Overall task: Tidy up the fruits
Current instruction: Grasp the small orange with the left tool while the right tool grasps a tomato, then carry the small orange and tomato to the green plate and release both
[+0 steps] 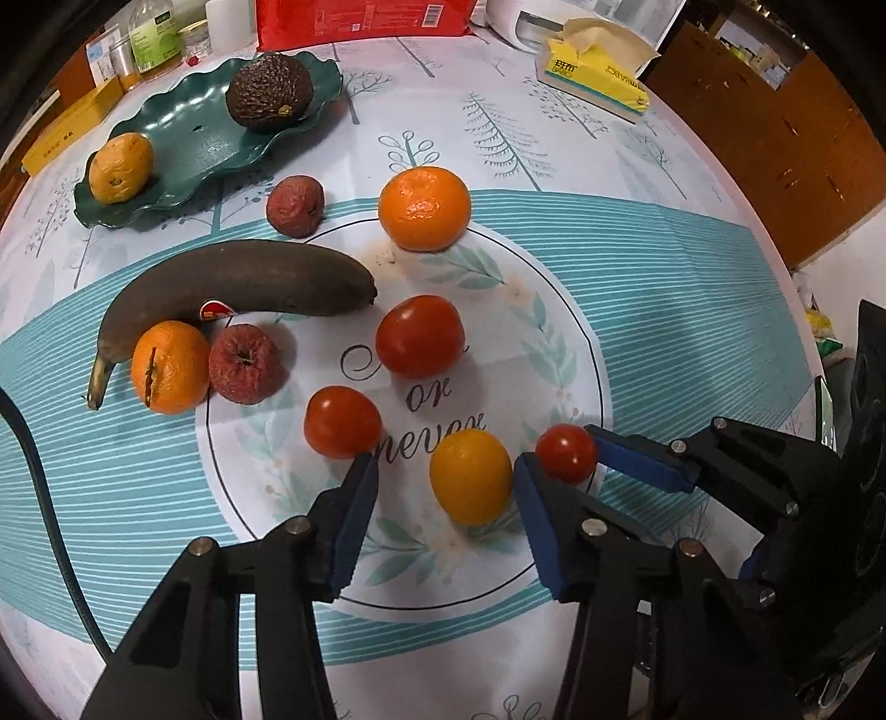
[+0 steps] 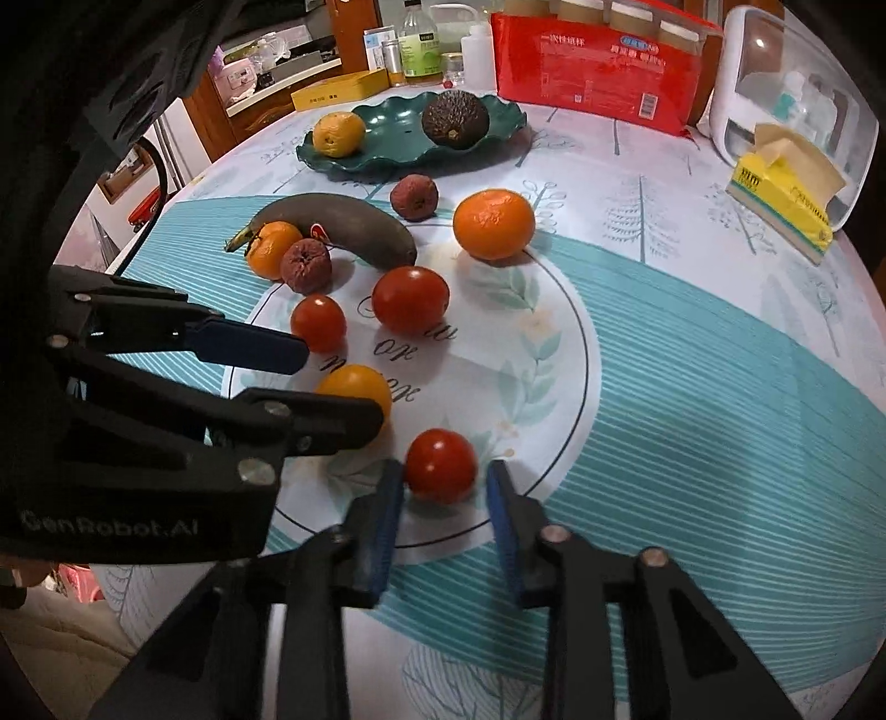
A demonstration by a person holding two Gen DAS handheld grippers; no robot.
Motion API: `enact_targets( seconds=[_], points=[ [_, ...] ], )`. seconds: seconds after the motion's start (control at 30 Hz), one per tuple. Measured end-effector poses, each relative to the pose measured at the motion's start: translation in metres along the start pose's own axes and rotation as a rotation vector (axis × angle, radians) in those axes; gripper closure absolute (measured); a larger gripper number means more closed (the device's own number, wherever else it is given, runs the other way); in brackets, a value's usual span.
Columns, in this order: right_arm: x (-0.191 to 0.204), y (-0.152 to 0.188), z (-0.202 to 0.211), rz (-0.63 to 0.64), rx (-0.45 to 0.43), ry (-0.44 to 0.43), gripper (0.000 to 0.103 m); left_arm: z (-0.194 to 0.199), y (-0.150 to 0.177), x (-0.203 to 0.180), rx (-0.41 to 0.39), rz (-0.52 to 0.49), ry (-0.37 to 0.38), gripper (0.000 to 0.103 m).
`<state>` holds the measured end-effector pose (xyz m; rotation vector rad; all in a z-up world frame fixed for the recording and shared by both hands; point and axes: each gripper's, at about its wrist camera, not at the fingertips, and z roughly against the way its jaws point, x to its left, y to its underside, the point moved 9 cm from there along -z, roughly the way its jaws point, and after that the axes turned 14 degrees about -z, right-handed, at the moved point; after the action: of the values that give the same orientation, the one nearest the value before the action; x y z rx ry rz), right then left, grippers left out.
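A green wavy plate (image 1: 188, 144) (image 2: 387, 149) at the back holds a dark avocado (image 1: 269, 91) (image 2: 455, 119) and a yellow-orange fruit (image 1: 120, 167) (image 2: 338, 134). On the tablecloth lie a brown banana (image 1: 238, 285) (image 2: 343, 224), two oranges (image 1: 424, 207) (image 1: 169, 366), two shrivelled red fruits (image 1: 295, 206) (image 1: 245, 364), several tomatoes and a yellow fruit (image 1: 470, 476) (image 2: 354, 387). My left gripper (image 1: 446, 487) is open around the yellow fruit. My right gripper (image 2: 443, 487) is open, its pads either side of a small tomato (image 2: 441, 465) (image 1: 566, 451).
A yellow tissue box (image 1: 598, 66) (image 2: 786, 199), a red package (image 1: 360, 22) (image 2: 598, 61), bottles (image 2: 418, 47) and a white appliance (image 2: 786, 88) stand at the table's back edge. A black cable (image 1: 50, 498) runs along the left.
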<state>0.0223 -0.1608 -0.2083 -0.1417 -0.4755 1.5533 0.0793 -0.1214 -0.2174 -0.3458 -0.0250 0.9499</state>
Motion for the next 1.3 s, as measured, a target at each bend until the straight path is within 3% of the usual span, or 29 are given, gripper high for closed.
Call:
enact_targets(
  seconds=[0.27,0.5,0.8,1.1,1.3],
  points=[
    [-0.014,0.003,0.004,-0.049,-0.007,0.008,0.077,-0.015,0.000,-0.003,0.031,0.011,0.030,0.073],
    [-0.025,0.007,0.010,-0.091,-0.008,0.014,0.078,-0.017,0.003,-0.004,0.019,0.030,0.040,0.074],
    [-0.019,0.008,0.018,-0.103,-0.014,0.005,0.078,0.008,0.013,0.006,-0.022,0.001,-0.014,0.074],
    [0.010,-0.018,0.039,-0.087,-0.040,-0.044,0.078,0.066,0.009,0.038,-0.069,-0.010,-0.106,0.074],
    [0.037,-0.078,0.070,-0.041,-0.106,-0.071,0.078,0.143,-0.032,0.085,-0.150,-0.078,-0.237,0.074]
  ],
)
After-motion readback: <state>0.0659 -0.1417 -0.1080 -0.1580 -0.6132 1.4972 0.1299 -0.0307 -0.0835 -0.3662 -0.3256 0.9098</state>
